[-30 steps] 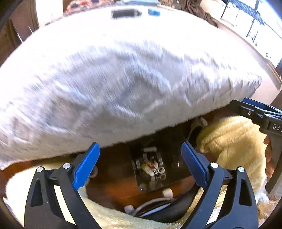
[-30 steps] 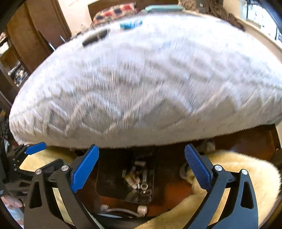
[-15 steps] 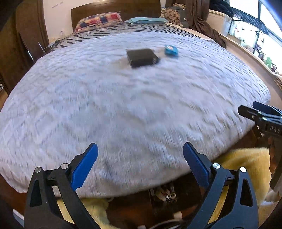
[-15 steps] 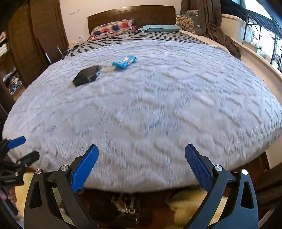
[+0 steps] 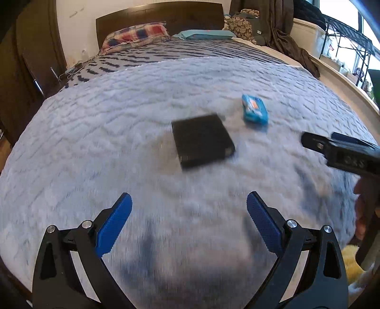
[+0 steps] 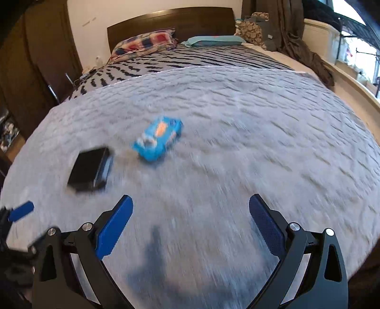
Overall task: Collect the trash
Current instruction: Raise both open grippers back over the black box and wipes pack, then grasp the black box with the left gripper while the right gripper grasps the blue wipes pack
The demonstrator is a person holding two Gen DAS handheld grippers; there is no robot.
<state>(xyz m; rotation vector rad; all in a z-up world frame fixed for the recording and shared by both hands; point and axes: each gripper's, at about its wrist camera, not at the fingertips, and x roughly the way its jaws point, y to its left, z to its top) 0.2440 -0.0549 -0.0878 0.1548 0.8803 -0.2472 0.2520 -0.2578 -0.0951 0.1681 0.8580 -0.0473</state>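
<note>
**Both grippers spread wide over the bed, holding nothing**

Left gripper (image 5: 187,206): the jaws stand wide apart with nothing between them. Directly ahead of it lies a black box (image 5: 203,140), flat on the grey blanket (image 5: 95,142). Ahead and to the right, just beyond the box and apart from it, lies a blue wrapper (image 5: 254,111).

Right gripper (image 6: 190,208): the jaws stand wide apart and grip nothing. The blue wrapper (image 6: 158,140) lies ahead and slightly left of it; the black box (image 6: 91,170) lies further left, near the wrapper but not touching it. Both views are motion-blurred, so print on the wrapper is unreadable.

Beyond both items the grey blanket (image 6: 261,142) gives way to a striped cover (image 5: 190,52). At the far end, a checked pillow (image 5: 135,35) and a teal pillow (image 5: 204,34) rest against the dark headboard (image 5: 161,17).
</note>
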